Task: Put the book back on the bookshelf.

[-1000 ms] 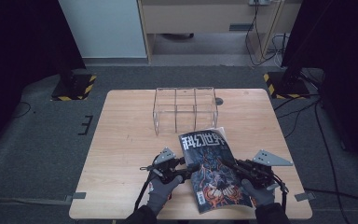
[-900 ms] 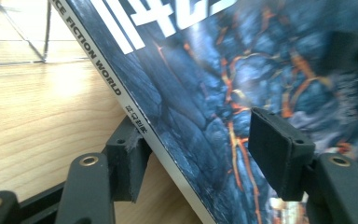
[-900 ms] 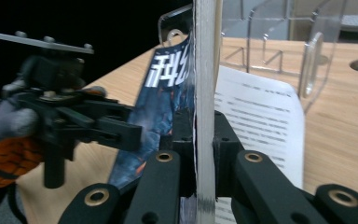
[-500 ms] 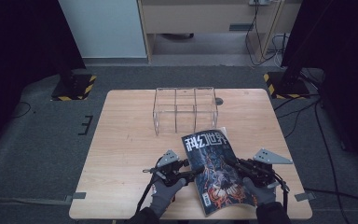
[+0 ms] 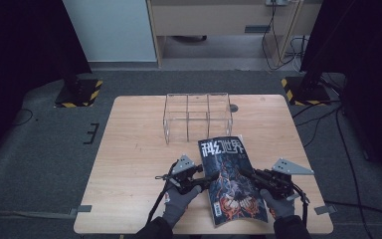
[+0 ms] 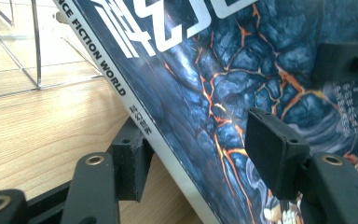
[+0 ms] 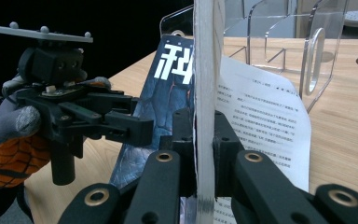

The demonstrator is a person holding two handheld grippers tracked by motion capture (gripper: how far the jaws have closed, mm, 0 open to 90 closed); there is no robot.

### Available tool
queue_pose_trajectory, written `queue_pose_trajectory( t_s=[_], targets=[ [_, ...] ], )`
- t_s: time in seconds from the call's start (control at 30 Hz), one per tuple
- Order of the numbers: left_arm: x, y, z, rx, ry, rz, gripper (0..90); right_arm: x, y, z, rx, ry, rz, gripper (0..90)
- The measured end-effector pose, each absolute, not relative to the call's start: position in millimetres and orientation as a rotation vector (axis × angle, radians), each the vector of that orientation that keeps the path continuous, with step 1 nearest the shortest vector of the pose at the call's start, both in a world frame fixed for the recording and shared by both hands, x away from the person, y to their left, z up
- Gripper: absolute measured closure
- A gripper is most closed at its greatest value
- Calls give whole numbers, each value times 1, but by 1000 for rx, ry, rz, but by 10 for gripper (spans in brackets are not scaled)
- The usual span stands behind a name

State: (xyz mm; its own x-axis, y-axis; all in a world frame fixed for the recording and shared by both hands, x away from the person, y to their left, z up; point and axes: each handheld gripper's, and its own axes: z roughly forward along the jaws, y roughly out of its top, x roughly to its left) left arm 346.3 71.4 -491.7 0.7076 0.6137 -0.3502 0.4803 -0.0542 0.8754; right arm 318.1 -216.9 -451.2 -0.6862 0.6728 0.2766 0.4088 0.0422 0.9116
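A magazine (image 5: pixel 231 181) with a dark blue lava-pattern cover is held tilted above the near table edge. My right gripper (image 7: pixel 205 140) is shut on its open page edge, pads pressing both sides. My left gripper (image 6: pixel 200 140) is open around the spine side. One pad (image 6: pixel 131 156) sits under the spine and the other (image 6: pixel 272 151) stands off the cover. Its jaws have just been closing, with the magazine between them. In the high view the left gripper (image 5: pixel 209 180) is at the magazine's left and the right gripper (image 5: pixel 244 174) at its right.
A clear acrylic rack (image 5: pixel 197 117) with upright dividers stands at the back middle of the wooden table (image 5: pixel 129 164). A small round hole (image 5: pixel 234 107) lies beside it. Gloved hands come in over the near edge.
The magazine's lower end has swung slightly to the right and the cover stands a little steeper. Both hands have stayed almost where they were.
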Motion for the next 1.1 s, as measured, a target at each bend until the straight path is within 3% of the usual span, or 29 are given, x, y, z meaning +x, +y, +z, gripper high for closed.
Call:
queue_pose_trajectory(
  t_s=[0.1,0.37,0.6,1.1],
  targets=[
    [347,70,-493,1705,895,136,430,319,-216,-452,1108,2106,1698,836],
    [344,69,-489,1747,916,173,613,319,-213,-453,1110,2106,1666,834],
    [341,70,-474,1758,905,202,692,323,-212,-455,1133,2072,1571,829],
    [337,79,-448,1735,858,279,750,347,-204,-452,1137,2049,1543,792]
  ],
)
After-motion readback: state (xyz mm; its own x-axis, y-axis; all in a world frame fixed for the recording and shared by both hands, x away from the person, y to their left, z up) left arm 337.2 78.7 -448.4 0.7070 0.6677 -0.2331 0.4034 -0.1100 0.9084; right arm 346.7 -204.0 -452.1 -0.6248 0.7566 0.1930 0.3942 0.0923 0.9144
